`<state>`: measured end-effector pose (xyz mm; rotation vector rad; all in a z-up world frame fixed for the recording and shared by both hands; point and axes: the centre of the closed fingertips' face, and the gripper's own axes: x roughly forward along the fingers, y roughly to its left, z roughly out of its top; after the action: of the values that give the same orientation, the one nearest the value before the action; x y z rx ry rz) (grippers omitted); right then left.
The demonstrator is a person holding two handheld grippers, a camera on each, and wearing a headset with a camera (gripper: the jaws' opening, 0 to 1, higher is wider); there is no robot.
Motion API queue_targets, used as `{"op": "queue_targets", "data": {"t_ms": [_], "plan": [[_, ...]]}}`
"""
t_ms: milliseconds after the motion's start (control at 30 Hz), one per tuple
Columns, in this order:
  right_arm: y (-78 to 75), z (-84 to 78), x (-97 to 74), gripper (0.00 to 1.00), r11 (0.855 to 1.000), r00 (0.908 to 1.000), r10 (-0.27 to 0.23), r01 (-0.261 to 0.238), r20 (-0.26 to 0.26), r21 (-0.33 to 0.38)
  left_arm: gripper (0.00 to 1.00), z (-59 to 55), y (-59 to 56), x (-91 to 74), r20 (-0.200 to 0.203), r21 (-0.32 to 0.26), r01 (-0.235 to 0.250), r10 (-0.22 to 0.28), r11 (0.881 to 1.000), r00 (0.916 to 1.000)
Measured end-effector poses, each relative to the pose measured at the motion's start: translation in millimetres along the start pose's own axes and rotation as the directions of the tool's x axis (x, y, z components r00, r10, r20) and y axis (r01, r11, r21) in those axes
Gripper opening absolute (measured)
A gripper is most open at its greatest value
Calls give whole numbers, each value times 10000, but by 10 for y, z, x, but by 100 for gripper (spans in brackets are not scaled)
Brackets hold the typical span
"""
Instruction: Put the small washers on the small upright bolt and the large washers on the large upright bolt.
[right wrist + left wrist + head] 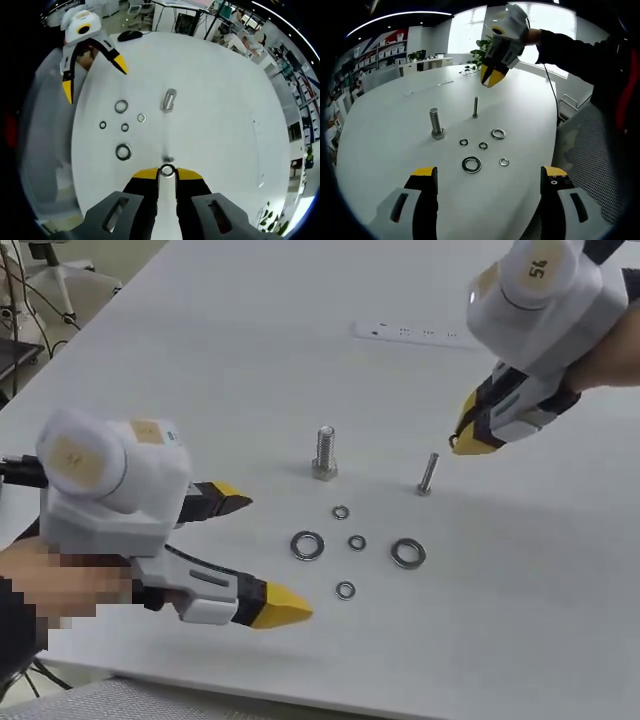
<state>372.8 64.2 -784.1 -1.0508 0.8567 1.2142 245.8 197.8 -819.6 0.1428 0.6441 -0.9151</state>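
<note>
The large bolt (325, 455) (436, 124) (169, 100) and the thin small bolt (428, 473) (475, 107) (168, 160) stand upright on the white table (200, 370). Two large washers (307, 545) (408, 552) and three small washers (341, 512) (357, 542) (345, 590) lie flat in front of them. My right gripper (468, 445) (167, 172) hangs just above and right of the small bolt, shut on a small washer (167, 171) between its yellow tips. My left gripper (272, 555) (489, 172) is open near the front left, short of the washers.
A white power strip (405, 333) lies at the far side of the table. The table's front edge (300, 702) runs just below the left gripper. Office chairs (60, 275) stand off the far left corner.
</note>
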Motion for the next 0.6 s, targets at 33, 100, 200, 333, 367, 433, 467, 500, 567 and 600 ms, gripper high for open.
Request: {"op": "queue_targets", "data": {"t_ms": [33, 100, 200, 333, 367, 433, 467, 500, 567, 600], "plan": [[-2, 6, 6, 13, 10000, 10000, 30, -30, -11, -37, 84, -1, 0, 0, 0, -1, 0, 0, 10000, 10000], [14, 14, 21, 13, 9999, 9999, 90, -91, -56, -94, 84, -5, 0, 1, -4, -16, -5, 5, 10000, 10000], [-26, 21, 66, 13, 9996, 9997, 209, -211, -119, -187, 84, -6, -1, 1, 0, -33, -9, 9, 10000, 10000], [-41, 9, 133, 13, 9987, 9988, 414, -421, -272, -281, 85, -9, -4, 4, -3, -40, -1, 1, 10000, 10000], [-48, 11, 147, 13, 9986, 9986, 430, -439, -298, -311, 85, -8, -3, 4, 1, -35, -8, 8, 10000, 10000], [-64, 11, 171, 13, 9981, 9981, 529, -538, -304, -289, 85, -4, -3, 2, 32, -52, -10, 10, 10000, 10000], [-59, 12, 180, 13, 9980, 9980, 551, -560, -306, -302, 85, -3, -3, 1, 36, -51, -14, 14, 10000, 10000], [-37, 9, 189, 13, 9977, 9977, 593, -603, -339, -299, 85, -3, -2, 0, 33, -52, -17, 17, 10000, 10000], [-31, -10, 207, 13, 9974, 9971, 630, -644, -433, -324, 85, 4, -3, -2, 76, -38, -28, 28, 10000, 10000], [-30, -13, 209, 13, 9973, 9969, 646, -661, -441, -324, 84, 5, -4, -3, 78, -34, -23, 23, 10000, 10000]]}}
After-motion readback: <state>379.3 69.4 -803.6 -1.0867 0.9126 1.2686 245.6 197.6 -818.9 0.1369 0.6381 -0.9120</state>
